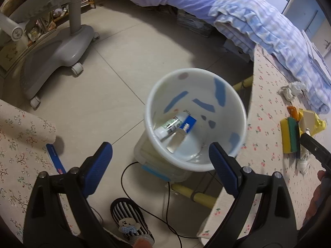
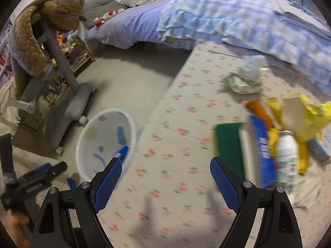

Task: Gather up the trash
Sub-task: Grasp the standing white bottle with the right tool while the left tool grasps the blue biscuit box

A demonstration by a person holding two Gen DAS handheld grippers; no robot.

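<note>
Hovering with its jaws spread and empty, the right gripper (image 2: 165,177) faces a cluttered table (image 2: 175,144); the white bottle (image 2: 286,161) stands ahead to its right, nearer than the open left gripper (image 1: 161,157) over the bin (image 1: 194,119).

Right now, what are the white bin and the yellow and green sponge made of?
The white bin looks like smooth, slightly glossy plastic: thin rim, light shining through its walls. The sponge seems soft yellow foam with a rough green scouring layer, though it's a bit blurry.
</note>
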